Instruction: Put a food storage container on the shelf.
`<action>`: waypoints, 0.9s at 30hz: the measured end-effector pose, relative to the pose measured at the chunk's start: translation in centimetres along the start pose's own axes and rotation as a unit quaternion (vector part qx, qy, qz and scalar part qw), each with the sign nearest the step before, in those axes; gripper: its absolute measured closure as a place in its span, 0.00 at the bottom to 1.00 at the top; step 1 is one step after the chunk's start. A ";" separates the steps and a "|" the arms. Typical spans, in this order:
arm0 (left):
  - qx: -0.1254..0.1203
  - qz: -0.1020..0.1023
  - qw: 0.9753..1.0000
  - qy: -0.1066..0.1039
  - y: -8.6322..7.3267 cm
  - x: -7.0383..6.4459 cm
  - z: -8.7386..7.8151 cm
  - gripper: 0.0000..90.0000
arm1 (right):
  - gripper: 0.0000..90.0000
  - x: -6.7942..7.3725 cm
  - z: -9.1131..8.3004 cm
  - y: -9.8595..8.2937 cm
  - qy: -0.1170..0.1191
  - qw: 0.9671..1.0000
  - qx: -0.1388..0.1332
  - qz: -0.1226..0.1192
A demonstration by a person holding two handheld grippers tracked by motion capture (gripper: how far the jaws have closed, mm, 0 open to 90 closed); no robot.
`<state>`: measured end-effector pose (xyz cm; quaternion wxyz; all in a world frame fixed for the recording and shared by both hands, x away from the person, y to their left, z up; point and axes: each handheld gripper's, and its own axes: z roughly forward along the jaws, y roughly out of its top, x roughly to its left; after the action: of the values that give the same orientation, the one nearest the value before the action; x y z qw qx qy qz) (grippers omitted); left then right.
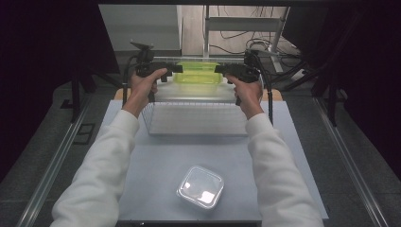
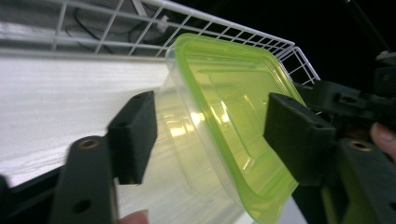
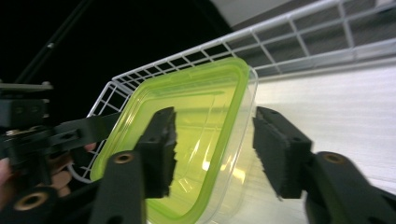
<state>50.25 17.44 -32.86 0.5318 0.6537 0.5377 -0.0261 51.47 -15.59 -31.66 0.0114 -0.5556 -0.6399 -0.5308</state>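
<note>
- While I watch from the high view, the green-lidded container [image 1: 198,73] sits over the far end of the white wire basket [image 1: 196,118], its long axis running left to right between both tongs.
- My left tongs [image 1: 176,69] stand wide, jaws either side of the container's left end [image 2: 219,116], not pressing.
- My right tongs [image 1: 221,69] likewise stand wide around its right end [image 3: 196,135].
- A clear lidded box [image 1: 200,187] rests near me on the table [image 1: 156,179].

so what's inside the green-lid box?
Nothing visible: the box looks empty through its clear wall and green lid. Both grippers' jaws straddle it, hiding parts of the wall. It sits in the wire basket.
</note>
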 end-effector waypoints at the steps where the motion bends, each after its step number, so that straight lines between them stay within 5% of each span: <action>1: 0.000 0.000 1.000 0.000 0.0 0.0 0.0 0.31 | 0.52 0.0 0.0 0.0 0.000 1.000 0.000 0.000; 5: -0.015 0.040 0.999 0.028 -0.4 -1.0 -1.1 0.25 | 0.42 0.8 -1.2 -0.5 -0.029 0.999 -0.024 -0.022; 7: -0.019 0.042 0.999 0.028 -0.6 -1.2 -1.4 0.24 | 0.41 1.0 -1.5 -0.6 -0.035 0.999 -0.026 -0.032; 9: -0.022 0.066 0.997 0.042 -1.1 -1.7 -2.5 0.23 | 0.37 1.5 -2.6 -0.9 -0.049 0.996 -0.026 -0.068; 15: -0.031 0.090 0.994 0.049 -2.4 -2.5 -4.6 0.21 | 0.34 1.9 -4.8 -1.7 -0.048 0.992 -0.021 -0.118; 19: -0.020 0.129 0.990 0.051 -4.5 -3.5 -6.7 0.22 | 0.34 2.2 -6.7 -3.1 -0.044 0.984 0.000 -0.170; 25: 0.000 0.153 0.987 0.051 -7.3 -4.1 -7.7 0.24 | 0.35 1.8 -8.5 -5.9 -0.046 0.973 0.028 -0.225; 27: 0.004 0.164 0.985 0.051 -9.4 -4.4 -8.4 0.25 | 0.35 1.6 -8.9 -7.0 -0.045 0.969 0.039 -0.240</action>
<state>37.05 19.16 -32.85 0.4981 0.7358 0.4494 0.0922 40.66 -19.38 -31.40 -0.1230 -0.4081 -0.7747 -0.4671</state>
